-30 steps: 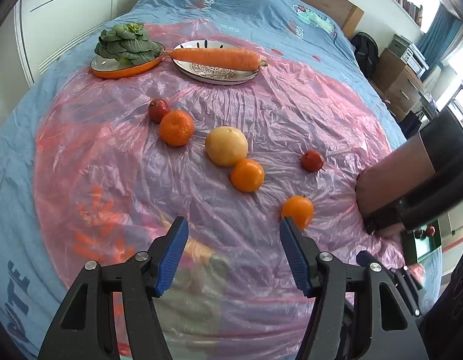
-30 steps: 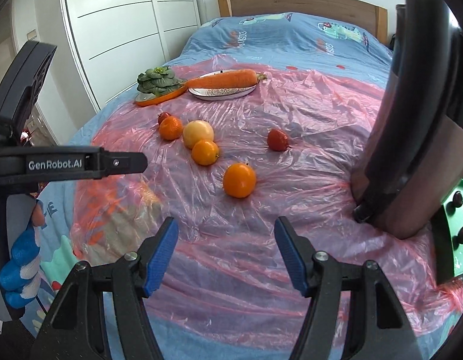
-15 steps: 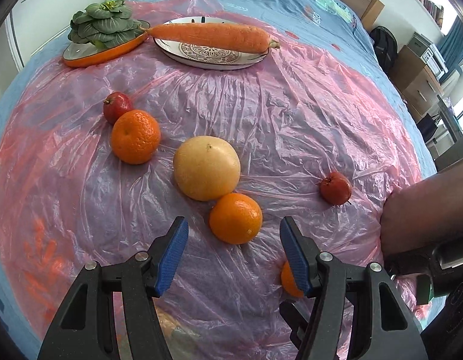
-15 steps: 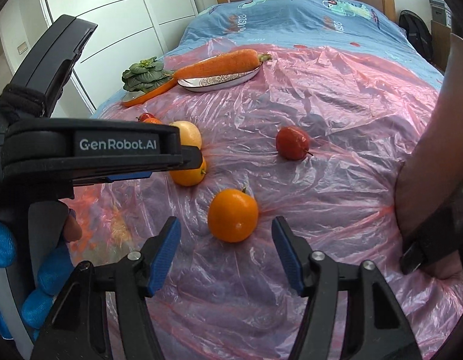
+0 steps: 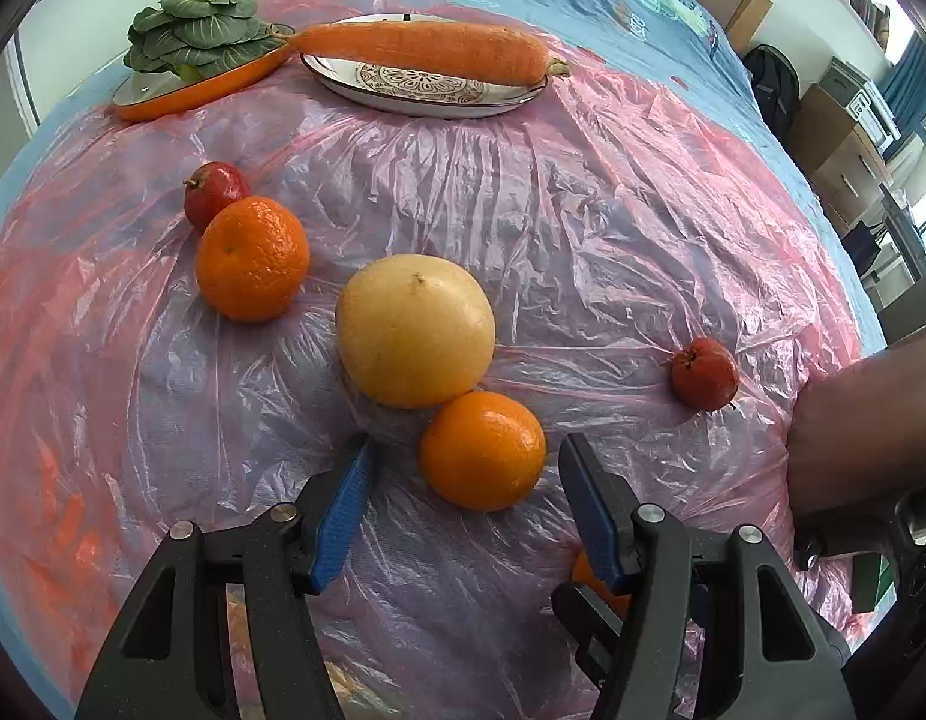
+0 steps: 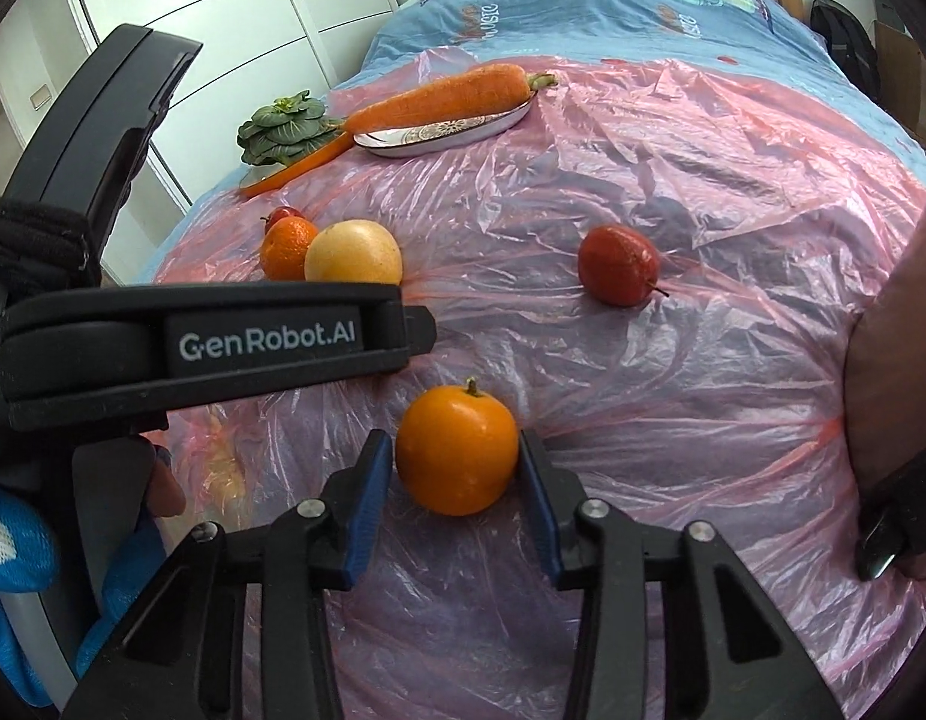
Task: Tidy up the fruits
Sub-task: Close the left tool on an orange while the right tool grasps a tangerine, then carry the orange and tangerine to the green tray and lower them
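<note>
My right hand-held gripper (image 6: 457, 468), jaws just closing, now pinches the stemmed orange (image 6: 457, 450) for lifting; my left hand-held gripper (image 5: 463, 480) straddles another orange (image 5: 482, 450) untouched, half-open, on the bed (image 6: 583, 6).

Right gripper (image 6: 457, 468) angled steeply down, jaws just closing, blue pads (image 6: 367, 498) at either flank of a stemmed orange (image 6: 457, 450), touching or nearly so. Left gripper (image 5: 466, 498) tilted down, jaws parted, a second orange (image 5: 482, 450) between fingertips, untouched.
</note>
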{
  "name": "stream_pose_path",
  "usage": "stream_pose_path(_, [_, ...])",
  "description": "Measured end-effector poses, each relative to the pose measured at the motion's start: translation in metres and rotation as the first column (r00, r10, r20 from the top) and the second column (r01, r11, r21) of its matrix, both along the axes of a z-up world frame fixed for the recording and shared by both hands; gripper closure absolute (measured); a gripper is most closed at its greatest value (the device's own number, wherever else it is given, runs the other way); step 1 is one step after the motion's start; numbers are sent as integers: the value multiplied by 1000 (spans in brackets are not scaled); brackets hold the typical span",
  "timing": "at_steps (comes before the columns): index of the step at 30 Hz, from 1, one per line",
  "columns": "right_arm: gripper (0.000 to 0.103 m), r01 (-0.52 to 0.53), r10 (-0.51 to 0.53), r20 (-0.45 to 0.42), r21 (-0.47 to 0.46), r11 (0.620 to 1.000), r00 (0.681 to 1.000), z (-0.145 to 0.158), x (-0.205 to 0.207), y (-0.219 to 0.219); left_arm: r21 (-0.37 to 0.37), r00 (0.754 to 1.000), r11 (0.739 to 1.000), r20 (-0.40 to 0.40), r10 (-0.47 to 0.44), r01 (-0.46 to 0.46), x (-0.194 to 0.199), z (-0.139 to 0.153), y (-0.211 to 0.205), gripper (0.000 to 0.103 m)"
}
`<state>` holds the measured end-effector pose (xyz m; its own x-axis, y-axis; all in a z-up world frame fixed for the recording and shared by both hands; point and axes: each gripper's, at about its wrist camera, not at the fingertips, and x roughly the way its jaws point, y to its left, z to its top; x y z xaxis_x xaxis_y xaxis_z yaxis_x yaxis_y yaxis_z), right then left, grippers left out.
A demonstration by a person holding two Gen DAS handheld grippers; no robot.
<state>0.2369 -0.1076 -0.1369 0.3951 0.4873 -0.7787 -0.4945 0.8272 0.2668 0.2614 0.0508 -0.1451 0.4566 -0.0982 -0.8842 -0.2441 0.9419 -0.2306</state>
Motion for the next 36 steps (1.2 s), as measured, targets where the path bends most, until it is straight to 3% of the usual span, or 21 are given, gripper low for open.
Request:
stream_pose_path(6, [40, 0, 0, 1, -3, 1000, 1000, -2, 0, 0, 9, 999, 1000, 26, -30, 30, -8, -1, 1, 58])
stream_pose_path(8, [41, 1, -1, 4, -6, 1000, 1000, -2, -1, 0, 9, 998, 999, 32, -52, 52, -10, -1, 0, 68])
stream_pose_path(36, [41, -1, 2, 41, -26, 1000, 999, 37, -36, -3, -3, 993, 998, 100, -66, 66, -68, 41, 19, 68])
